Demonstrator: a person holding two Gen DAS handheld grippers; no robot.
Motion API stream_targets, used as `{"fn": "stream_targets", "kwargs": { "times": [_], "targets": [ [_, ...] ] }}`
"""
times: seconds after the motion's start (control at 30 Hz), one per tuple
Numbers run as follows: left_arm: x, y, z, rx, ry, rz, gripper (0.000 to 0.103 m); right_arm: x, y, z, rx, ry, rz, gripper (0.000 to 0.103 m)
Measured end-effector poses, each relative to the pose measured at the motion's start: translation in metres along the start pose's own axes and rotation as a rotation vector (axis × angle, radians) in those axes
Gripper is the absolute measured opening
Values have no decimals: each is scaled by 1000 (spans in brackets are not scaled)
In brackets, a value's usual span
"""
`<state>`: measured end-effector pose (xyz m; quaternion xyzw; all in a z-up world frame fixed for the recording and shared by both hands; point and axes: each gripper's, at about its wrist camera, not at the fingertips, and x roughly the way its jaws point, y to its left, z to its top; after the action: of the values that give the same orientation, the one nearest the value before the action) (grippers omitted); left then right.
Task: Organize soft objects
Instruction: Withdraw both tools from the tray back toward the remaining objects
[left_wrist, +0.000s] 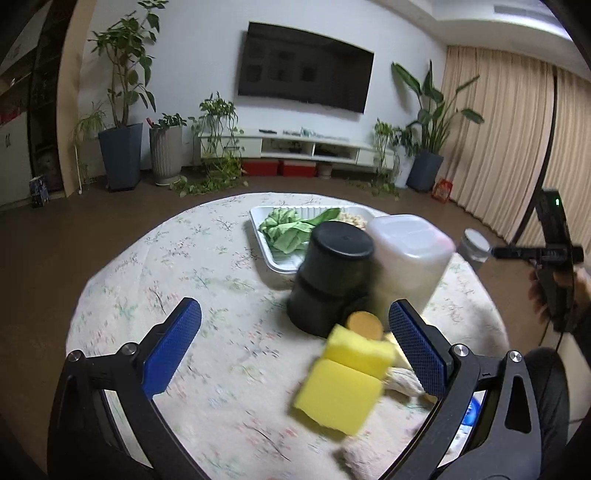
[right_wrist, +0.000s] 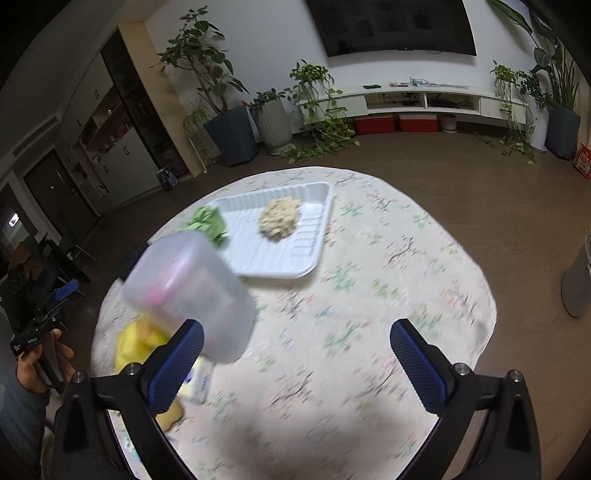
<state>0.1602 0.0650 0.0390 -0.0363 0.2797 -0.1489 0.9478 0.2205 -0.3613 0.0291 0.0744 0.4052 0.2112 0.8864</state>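
Yellow sponges (left_wrist: 347, 376) lie on floral tabletop (left_wrist: 184, 258), btwn left hand-held gripper (left_wrist: 295, 332) fingers, untouched; jaws wide apart. Right hand-held gripper (right_wrist: 297, 345) also spread wide, empty. White tray (right_wrist: 310, 254) w/ green cloth (left_wrist: 288, 229), beige clump (right_wrist: 279, 218) farther back.

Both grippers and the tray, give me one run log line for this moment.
left gripper: open, empty | right gripper: open, empty | white tray: green cloth, beige item | yellow sponges: on table, outside tray
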Motion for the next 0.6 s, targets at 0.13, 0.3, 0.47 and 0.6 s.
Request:
{"fn": "stream_targets", "kwargs": {
  "times": [0.13,0.3,0.47,0.6],
  "targets": [
    [-14,-13,-22,-48,17,18,103,-7,31,-33,-37,-4,26,103],
    [-24,-27,-48,-86,102,67,103,-9,65,-74,-49,19,55,103],
    [-33,-41,-67,-94,151,111,103,-13,92,-111,-63,22,48,103],
    [-35,-59,-86,-63,191,164,103,-16,115,-134,-60,27,45,103]
  ]
}}
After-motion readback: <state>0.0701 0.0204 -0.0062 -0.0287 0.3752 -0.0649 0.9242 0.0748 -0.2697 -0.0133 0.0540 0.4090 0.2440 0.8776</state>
